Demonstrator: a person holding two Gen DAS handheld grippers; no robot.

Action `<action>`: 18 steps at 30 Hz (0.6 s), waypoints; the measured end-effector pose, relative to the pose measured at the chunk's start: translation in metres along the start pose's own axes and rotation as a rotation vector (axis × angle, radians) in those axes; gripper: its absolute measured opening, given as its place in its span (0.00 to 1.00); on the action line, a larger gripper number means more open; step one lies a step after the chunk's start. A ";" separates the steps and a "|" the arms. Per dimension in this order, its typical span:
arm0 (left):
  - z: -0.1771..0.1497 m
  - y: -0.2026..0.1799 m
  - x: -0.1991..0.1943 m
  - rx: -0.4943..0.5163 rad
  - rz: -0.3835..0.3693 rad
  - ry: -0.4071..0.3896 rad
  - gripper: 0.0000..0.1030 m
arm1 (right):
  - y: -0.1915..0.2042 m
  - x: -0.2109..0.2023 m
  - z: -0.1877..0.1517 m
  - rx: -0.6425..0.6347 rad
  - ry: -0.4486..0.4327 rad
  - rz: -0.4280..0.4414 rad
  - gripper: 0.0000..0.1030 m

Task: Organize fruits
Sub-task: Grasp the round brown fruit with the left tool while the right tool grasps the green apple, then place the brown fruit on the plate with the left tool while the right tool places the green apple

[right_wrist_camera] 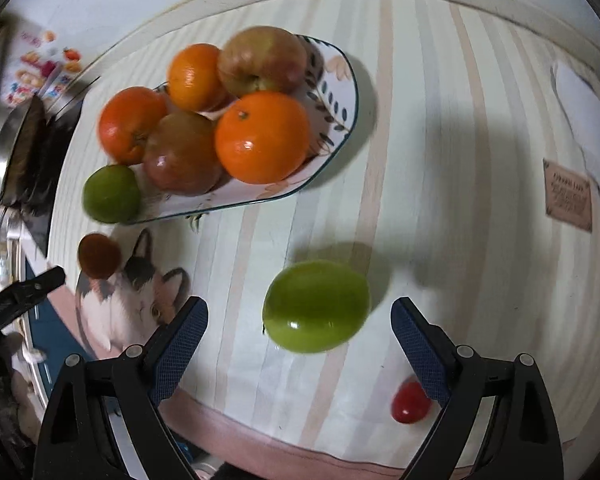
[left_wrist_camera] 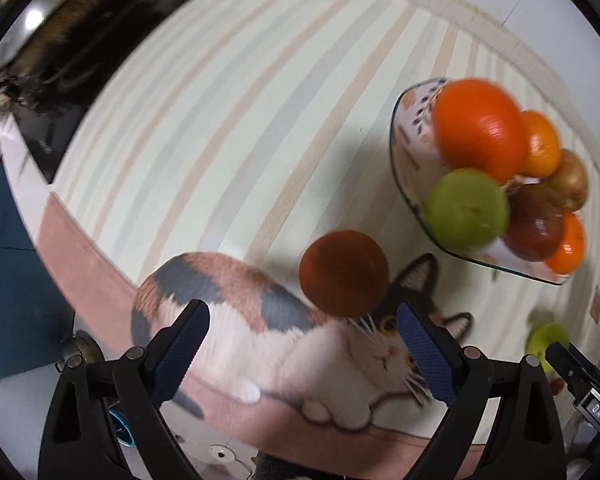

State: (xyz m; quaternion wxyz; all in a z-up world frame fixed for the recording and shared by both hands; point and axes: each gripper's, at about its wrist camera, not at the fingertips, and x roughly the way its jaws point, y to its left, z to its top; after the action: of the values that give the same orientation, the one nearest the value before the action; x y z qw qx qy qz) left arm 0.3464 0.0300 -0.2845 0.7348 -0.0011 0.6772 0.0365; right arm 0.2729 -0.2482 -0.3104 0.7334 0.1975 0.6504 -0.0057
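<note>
Left tongs [left_wrist_camera: 302, 344]: spread wide, holding nothing; hover over the cat print at the near edge of the cloth
Right tongs [right_wrist_camera: 300, 338]: spread wide, holding nothing; the fingers [right_wrist_camera: 180, 350] stand either side of a fruit without touching it
Green fruit [right_wrist_camera: 316, 306]: loose on the striped tablecloth [right_wrist_camera: 440, 160], straight ahead of the right tongs and centred in their gap; oval, its long axis running left to right, across the opening (so a plain closing would meet its ends, by my judgement)
Dark orange fruit [left_wrist_camera: 344, 274]: loose on the cloth just beyond the left tongs, slightly right of their centre line; round, no long axis to speak of
Red fruit [right_wrist_camera: 410, 402]: small, loose, at the near edge beside the right finger of the right tongs
Plate [right_wrist_camera: 340, 80]: oval, leaf-patterned, on the far side of both tongs; piled with oranges [right_wrist_camera: 262, 136], reddish apples [right_wrist_camera: 182, 152] and a green fruit at its left rim
Nearer hand: right for the green fruit, left for the dark orange one
Stage, as judged: three fruits not yet on the plate; each pair of tongs lined up on its own piece
</note>
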 end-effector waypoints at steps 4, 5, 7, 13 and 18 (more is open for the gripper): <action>0.010 -0.002 0.021 0.014 -0.050 0.029 0.93 | 0.004 0.020 -0.001 0.028 0.034 -0.020 0.92; 0.011 -0.003 0.022 0.011 -0.070 0.025 0.88 | 0.005 0.024 -0.001 0.033 0.043 -0.024 0.92; 0.013 -0.007 0.020 0.015 -0.100 0.010 0.73 | 0.004 0.033 -0.002 0.047 0.055 -0.028 0.88; 0.016 -0.026 0.018 0.062 -0.066 -0.019 0.53 | 0.009 0.036 -0.002 0.040 0.027 -0.057 0.76; 0.016 -0.027 0.026 0.070 -0.071 0.007 0.54 | 0.008 0.035 0.000 0.039 0.018 -0.059 0.67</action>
State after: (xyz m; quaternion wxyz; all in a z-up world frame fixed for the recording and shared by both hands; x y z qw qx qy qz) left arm 0.3662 0.0049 -0.3099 0.7329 0.0005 0.6802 -0.0134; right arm 0.2808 -0.2322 -0.3418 0.7229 0.1926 0.6624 -0.0381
